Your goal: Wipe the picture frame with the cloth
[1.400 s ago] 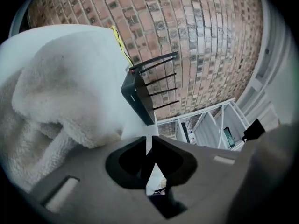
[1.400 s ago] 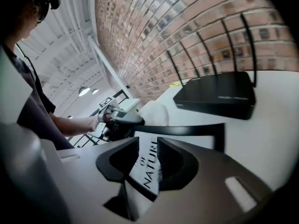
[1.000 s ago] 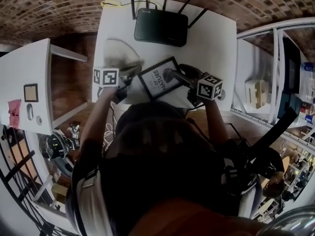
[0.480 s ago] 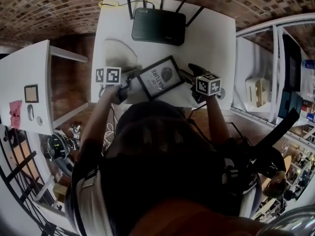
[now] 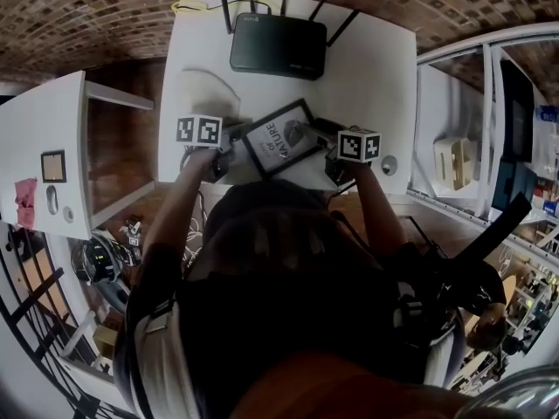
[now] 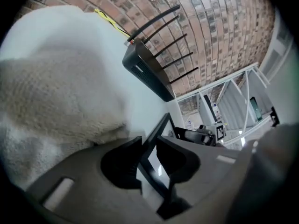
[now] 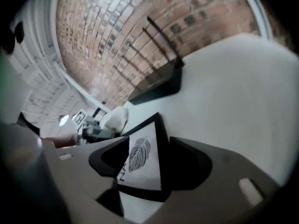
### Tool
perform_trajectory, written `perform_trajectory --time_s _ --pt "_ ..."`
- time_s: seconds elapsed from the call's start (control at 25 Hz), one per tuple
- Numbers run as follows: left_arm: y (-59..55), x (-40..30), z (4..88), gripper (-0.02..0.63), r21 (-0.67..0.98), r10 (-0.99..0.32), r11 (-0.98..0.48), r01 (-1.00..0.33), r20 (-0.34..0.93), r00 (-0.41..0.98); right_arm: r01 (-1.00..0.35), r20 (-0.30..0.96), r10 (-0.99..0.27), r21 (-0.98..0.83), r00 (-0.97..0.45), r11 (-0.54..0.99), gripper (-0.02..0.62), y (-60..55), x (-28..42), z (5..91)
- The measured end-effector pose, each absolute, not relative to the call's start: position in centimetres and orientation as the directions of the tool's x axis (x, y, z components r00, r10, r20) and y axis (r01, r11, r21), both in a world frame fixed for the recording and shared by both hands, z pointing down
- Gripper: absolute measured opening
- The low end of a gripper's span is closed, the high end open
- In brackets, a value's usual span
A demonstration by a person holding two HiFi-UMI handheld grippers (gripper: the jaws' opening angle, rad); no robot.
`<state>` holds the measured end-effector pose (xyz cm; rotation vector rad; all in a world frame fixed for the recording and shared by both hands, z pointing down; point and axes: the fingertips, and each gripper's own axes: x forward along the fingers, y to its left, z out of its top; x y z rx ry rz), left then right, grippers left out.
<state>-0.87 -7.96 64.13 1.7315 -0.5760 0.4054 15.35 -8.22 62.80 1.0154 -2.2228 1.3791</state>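
The black picture frame (image 5: 279, 138) with a leaf print lies tilted on the white table (image 5: 376, 77). My left gripper (image 5: 231, 154) is at its left edge. In the left gripper view the jaws (image 6: 148, 143) have just been opening, and the frame's thin edge (image 6: 161, 125) runs between them with a little room. My right gripper (image 5: 330, 151) is at the frame's right corner. Its jaws (image 7: 149, 143) have just been opening and stand wide, one on each side of that corner (image 7: 142, 160). The fluffy white cloth (image 5: 208, 94) lies on the table beyond the left gripper, large in its view (image 6: 60, 92).
A black router (image 5: 278, 46) with several antennas stands at the table's far edge, with a yellow cable (image 5: 196, 7) behind it. A small round object (image 5: 389, 164) sits near the right front corner. A second white table (image 5: 52, 147) with small items stands to the left.
Both grippers have come down toward the table with the frame and drawn closer together. The right gripper has slid from over the frame's face to its right corner.
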Motion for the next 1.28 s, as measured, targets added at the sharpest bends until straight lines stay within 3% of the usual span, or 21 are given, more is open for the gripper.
perform_trajectory --time_s 0.08,0.2,0.32,0.48,0.6,0.68,1.0,1.28 --pt "-7.6 -0.5 64.6 0.071 0.777 -0.138 -0.198 -0.598 0.582 0.801 -0.669 0.6 -0.302 -0.698 -0.741 0.254 0.234 -6.8 13.9 63.1" --pt "-7.5 -0.3 64.7 0.064 0.769 -0.131 -0.207 -0.605 0.591 0.796 -0.65 0.582 -0.305 -0.727 -0.754 0.222 0.22 -6.3 13.5 63.0" --pt "-7.5 -0.3 64.6 0.064 0.771 -0.128 -0.207 -0.602 0.589 0.798 -0.605 0.533 -0.336 -0.78 -0.776 0.158 0.255 -6.5 13.3 62.4" --pt "-7.5 -0.4 64.6 0.06 0.779 -0.106 -0.211 -0.59 0.582 0.806 -0.586 0.542 -0.257 -0.796 -0.8 0.148 0.273 -6.1 13.1 62.5" --pt "-7.3 -0.3 64.7 0.058 0.782 -0.092 -0.215 -0.586 0.581 0.809 -0.561 0.528 -0.22 -0.817 -0.82 0.133 0.217 -5.6 13.5 62.7" --pt "-7.2 -0.3 64.6 0.058 0.782 -0.09 -0.217 -0.585 0.581 0.809 -0.526 0.493 -0.224 -0.842 -0.84 0.119 0.188 -5.3 13.8 62.5" --pt "-7.3 -0.5 64.7 0.055 0.785 -0.077 -0.218 -0.58 0.579 0.812 -0.316 0.279 -0.28 -0.944 -0.918 0.094 0.185 -5.6 13.1 59.6" --pt "-6.9 -0.2 64.7 0.052 0.792 -0.021 -0.246 -0.558 0.572 0.82 -0.344 0.323 -0.205 -0.936 -0.924 0.074 0.138 -4.4 13.8 61.3"
